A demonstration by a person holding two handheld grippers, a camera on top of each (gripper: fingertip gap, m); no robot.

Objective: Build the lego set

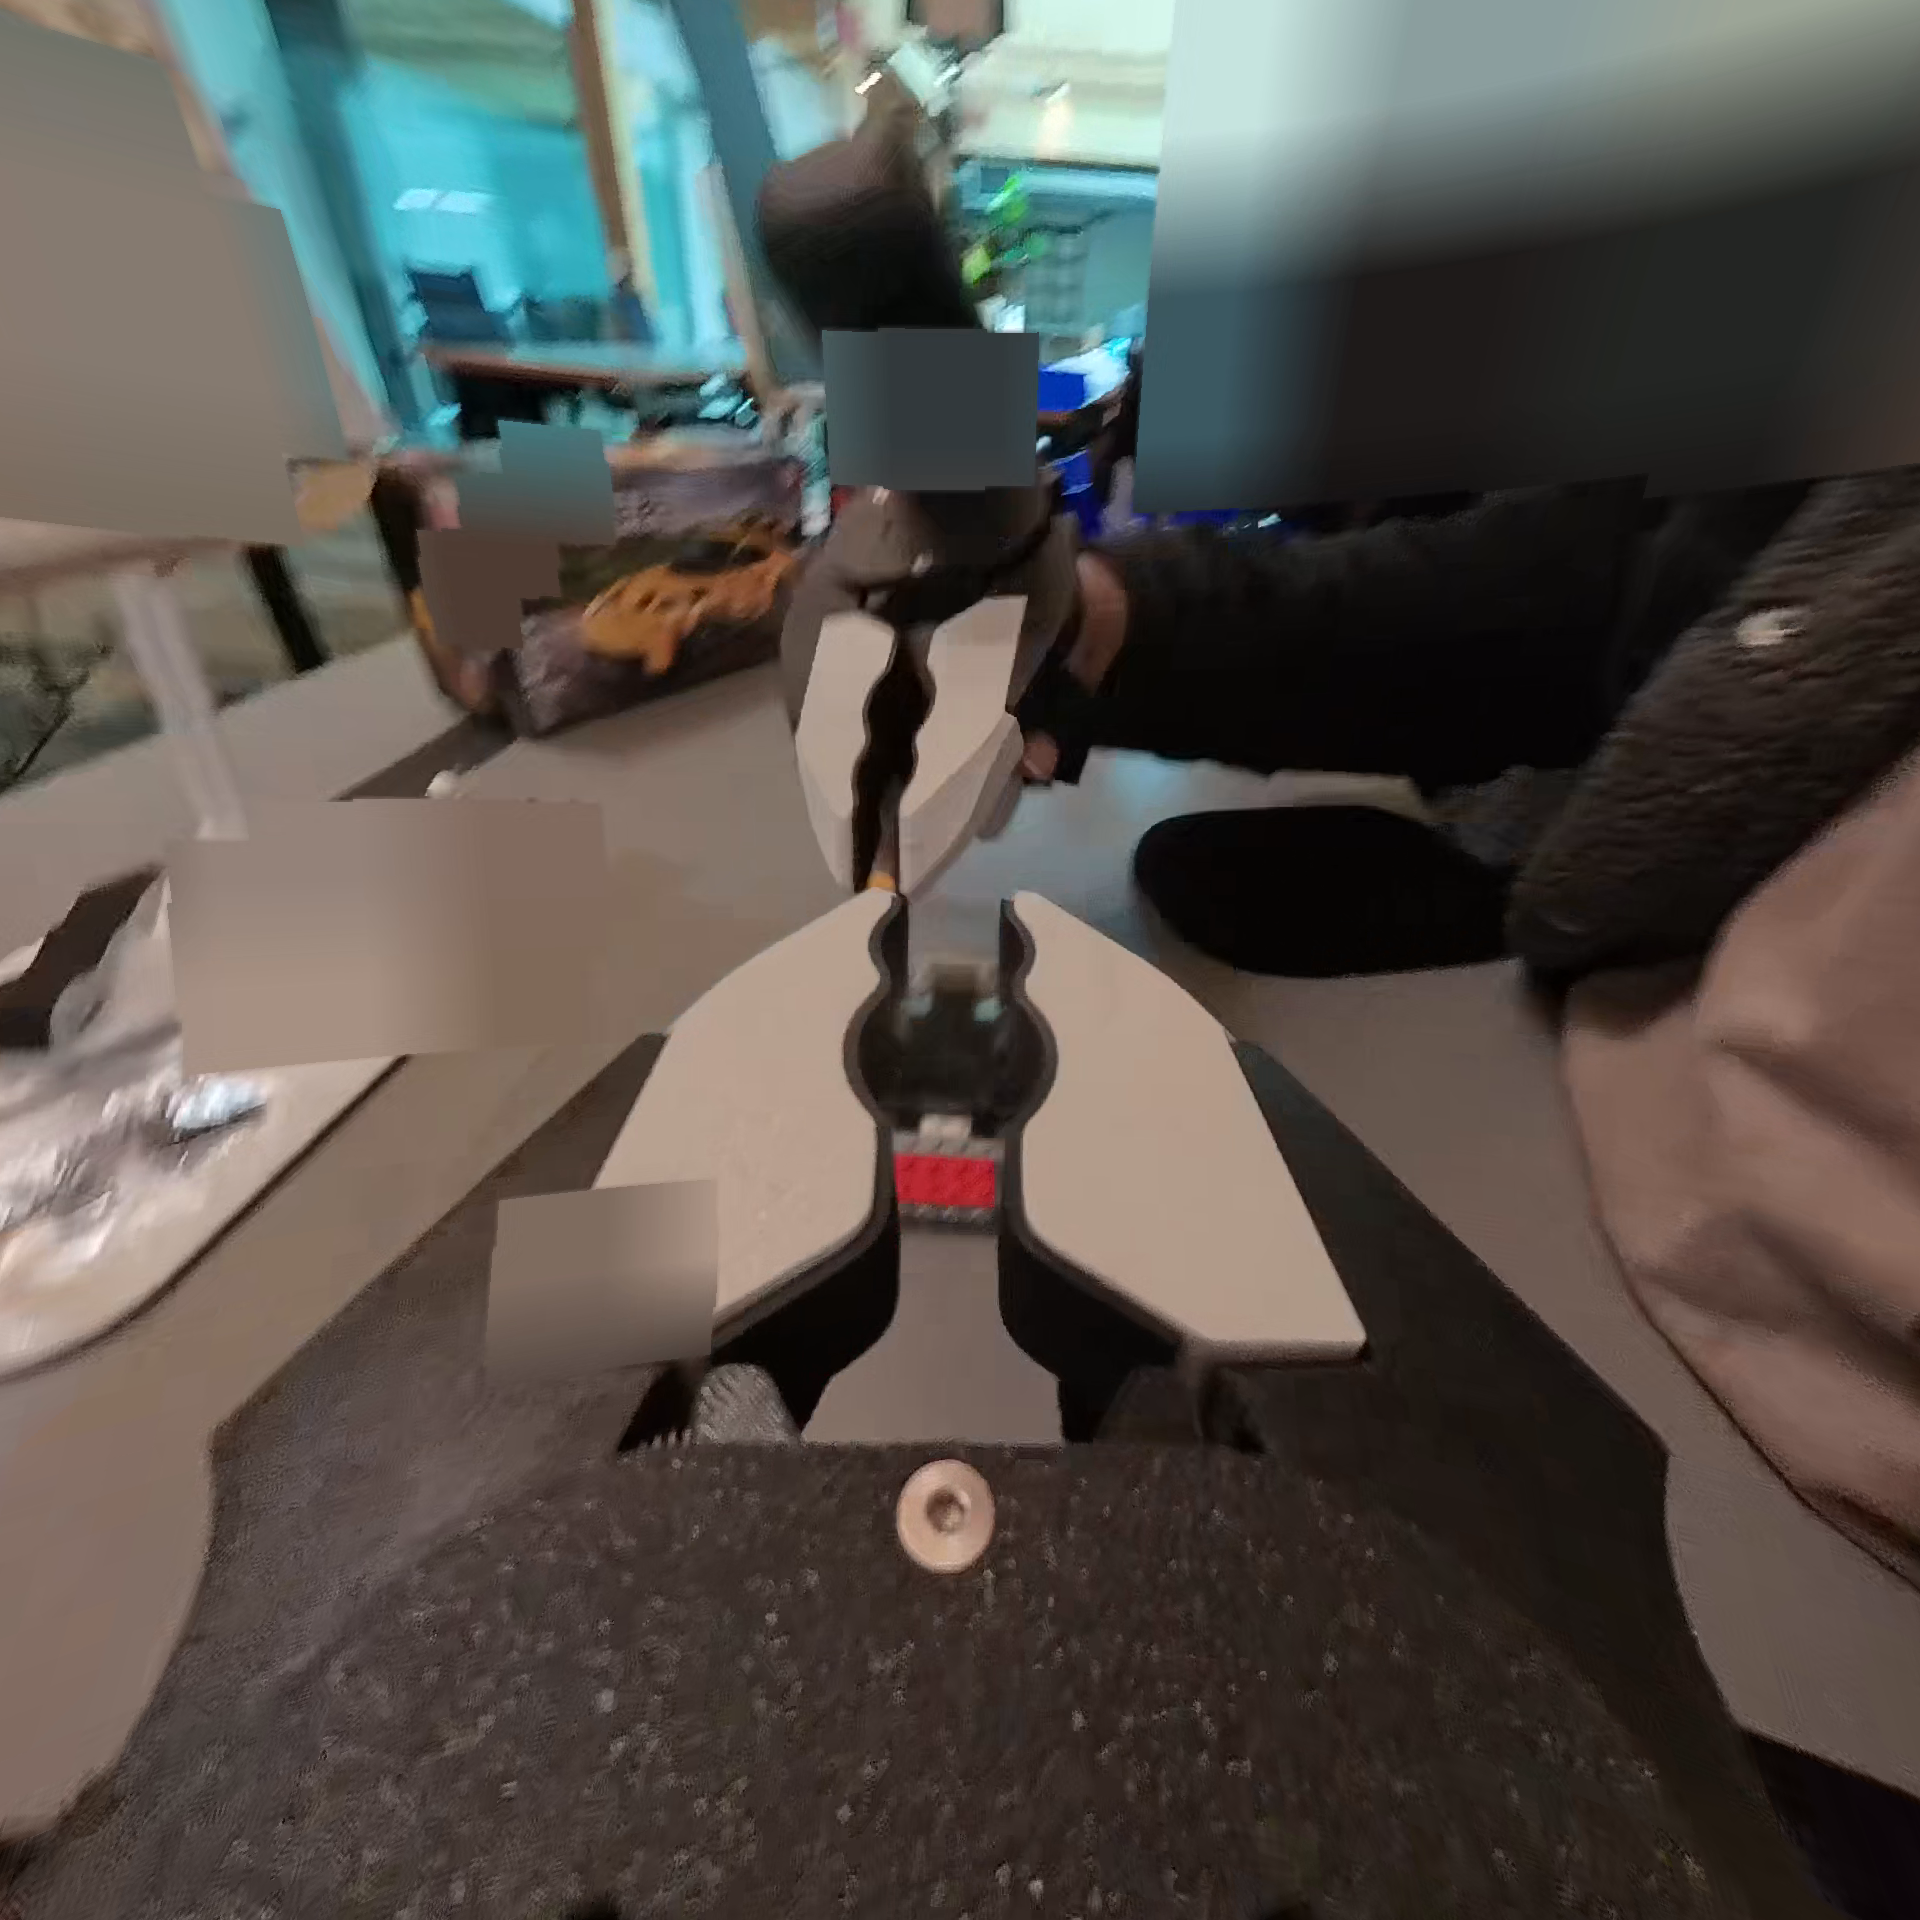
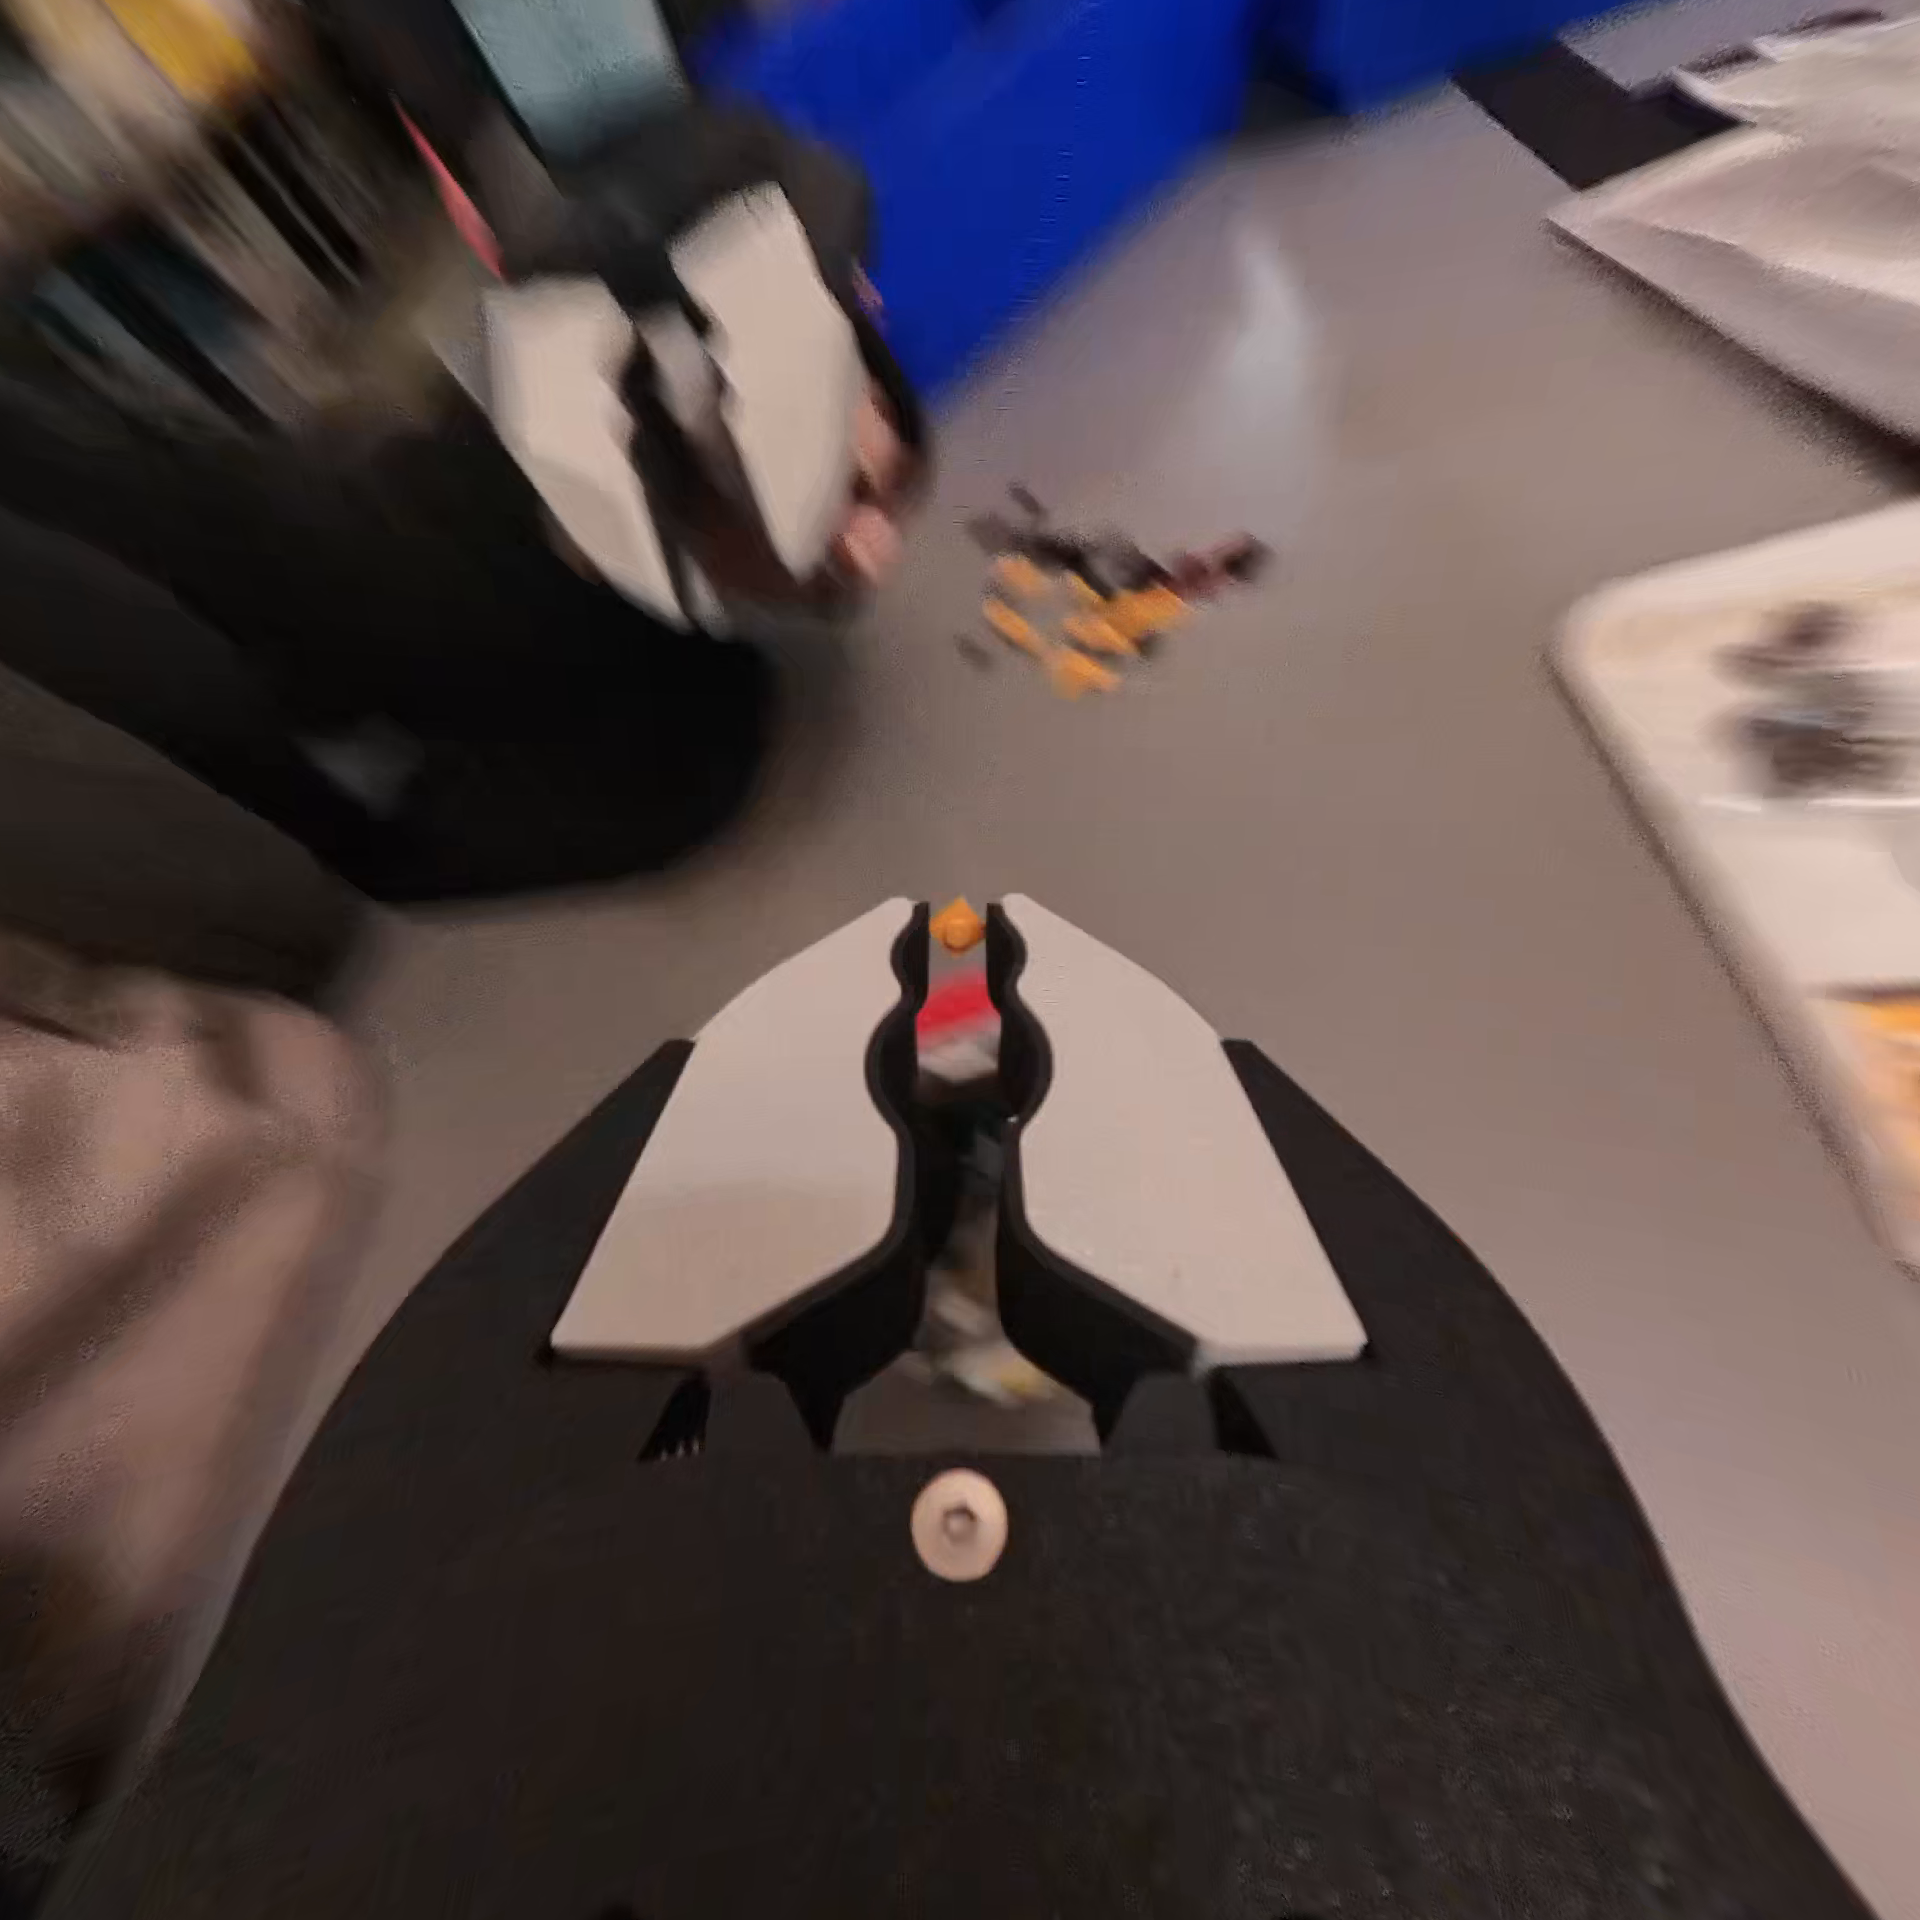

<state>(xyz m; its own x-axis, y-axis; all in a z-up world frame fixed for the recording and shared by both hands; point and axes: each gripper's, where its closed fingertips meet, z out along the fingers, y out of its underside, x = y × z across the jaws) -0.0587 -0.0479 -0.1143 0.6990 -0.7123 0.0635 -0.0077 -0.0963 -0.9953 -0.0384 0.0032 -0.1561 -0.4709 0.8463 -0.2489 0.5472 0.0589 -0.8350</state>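
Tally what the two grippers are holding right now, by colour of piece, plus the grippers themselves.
Grippers: 2, the left gripper and the right gripper
Orange pieces held: 1, the orange piece at the right tips
Black-and-red builds held: 1, the build in the left gripper
Total: 4

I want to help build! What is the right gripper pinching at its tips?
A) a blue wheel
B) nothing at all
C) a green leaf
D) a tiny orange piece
D: in the right wrist view a tiny orange piece sits clamped between the tips of the right gripper, and the left wrist view shows the same orange bit at those tips.
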